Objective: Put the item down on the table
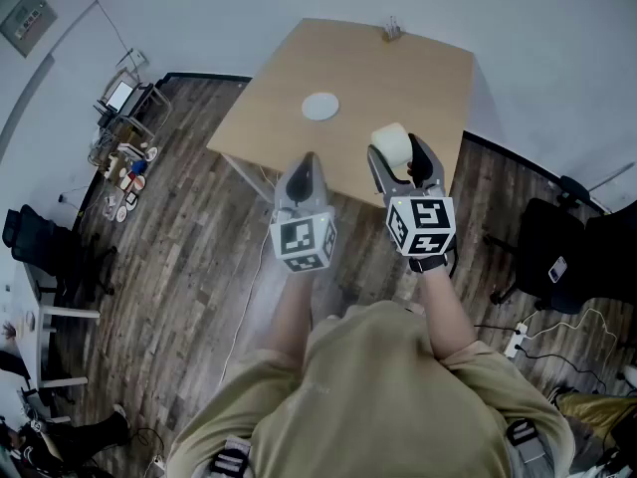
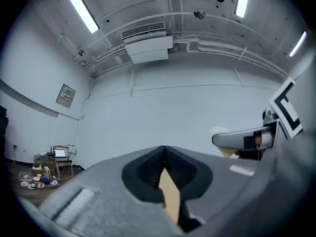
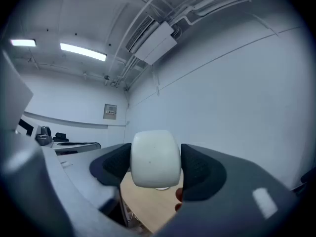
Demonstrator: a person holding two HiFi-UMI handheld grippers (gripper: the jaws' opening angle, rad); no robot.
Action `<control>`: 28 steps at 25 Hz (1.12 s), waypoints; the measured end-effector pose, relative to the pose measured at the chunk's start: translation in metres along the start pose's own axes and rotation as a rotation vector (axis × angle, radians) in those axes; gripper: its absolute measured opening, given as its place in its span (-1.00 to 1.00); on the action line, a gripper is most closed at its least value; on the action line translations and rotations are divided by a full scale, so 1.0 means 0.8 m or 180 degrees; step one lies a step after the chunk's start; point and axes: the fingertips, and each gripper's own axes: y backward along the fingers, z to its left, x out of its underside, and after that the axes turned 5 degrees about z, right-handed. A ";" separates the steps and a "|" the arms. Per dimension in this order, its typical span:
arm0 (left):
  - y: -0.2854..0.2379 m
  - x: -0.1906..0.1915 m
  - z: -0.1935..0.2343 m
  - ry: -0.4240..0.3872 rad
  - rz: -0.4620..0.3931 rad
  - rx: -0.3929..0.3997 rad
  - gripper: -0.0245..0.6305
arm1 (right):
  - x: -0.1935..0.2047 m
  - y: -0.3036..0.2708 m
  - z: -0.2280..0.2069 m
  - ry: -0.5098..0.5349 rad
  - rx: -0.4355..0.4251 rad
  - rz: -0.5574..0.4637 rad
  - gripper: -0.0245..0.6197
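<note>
A white rounded item (image 1: 390, 141) sits clamped between the jaws of my right gripper (image 1: 400, 155), held in the air just above the near edge of the wooden table (image 1: 378, 73). In the right gripper view the item (image 3: 154, 158) fills the gap between the two dark pads, with the tabletop (image 3: 148, 204) below it. My left gripper (image 1: 306, 164) hovers beside it, near the table's front edge, jaws shut with nothing in them. In the left gripper view the left gripper (image 2: 164, 156) shows its pads pressed together.
A flat white disc (image 1: 320, 106) lies mid-table, and a small object (image 1: 391, 31) stands at the far edge. A black chair (image 1: 545, 239) is at the right, a cluttered cart (image 1: 121, 118) at the left. A power strip (image 1: 515, 343) and cables lie on the wood floor.
</note>
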 end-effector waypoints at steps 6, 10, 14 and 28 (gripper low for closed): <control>-0.008 -0.004 -0.023 -0.0009 -0.0029 -0.0146 -0.92 | -0.003 0.011 -0.034 0.0102 -0.0029 0.0004 0.06; -0.005 -0.004 -0.034 -0.0006 -0.0082 -0.0313 -0.92 | 0.001 0.024 -0.062 0.0133 -0.0036 -0.0001 0.06; 0.003 0.009 -0.051 0.0108 -0.0052 -0.0440 -0.92 | 0.015 0.036 -0.085 0.0100 -0.0079 0.0019 0.06; -0.023 0.051 -0.012 0.0227 0.0172 -0.0527 -0.92 | 0.053 -0.021 -0.063 0.0060 -0.0254 0.0228 0.06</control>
